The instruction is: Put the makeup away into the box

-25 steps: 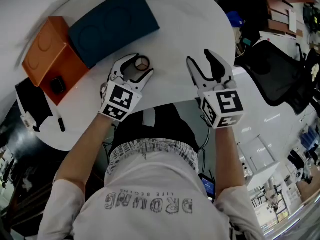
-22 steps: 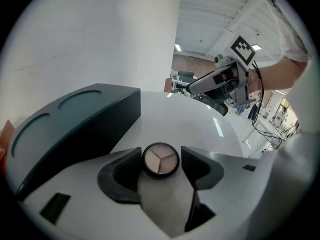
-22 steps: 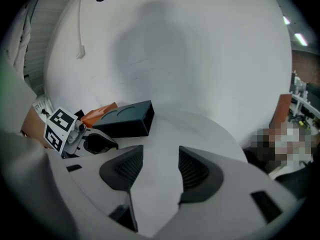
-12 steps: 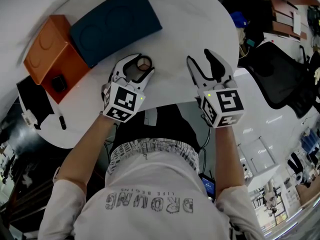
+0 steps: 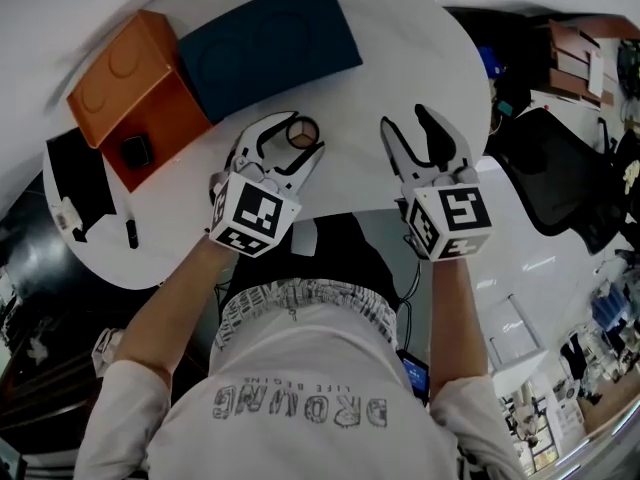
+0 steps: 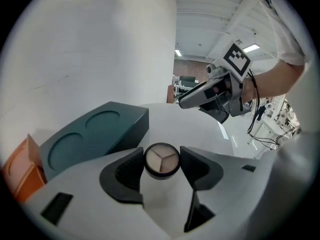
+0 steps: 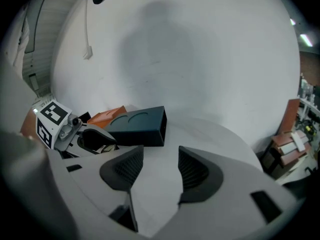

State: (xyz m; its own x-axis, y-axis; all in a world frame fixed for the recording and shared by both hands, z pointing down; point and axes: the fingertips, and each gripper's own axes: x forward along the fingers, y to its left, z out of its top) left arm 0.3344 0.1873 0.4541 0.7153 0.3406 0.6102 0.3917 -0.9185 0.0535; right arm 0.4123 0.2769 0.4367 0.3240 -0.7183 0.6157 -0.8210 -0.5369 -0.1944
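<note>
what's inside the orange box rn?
One small black cube sits in the open part of the orange box. Nothing else shows there. Both gripper views see only the box's outside.

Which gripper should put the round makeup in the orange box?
Left. The left gripper is shut on the round makeup, with the orange box on its side. The right gripper is open, empty.
</note>
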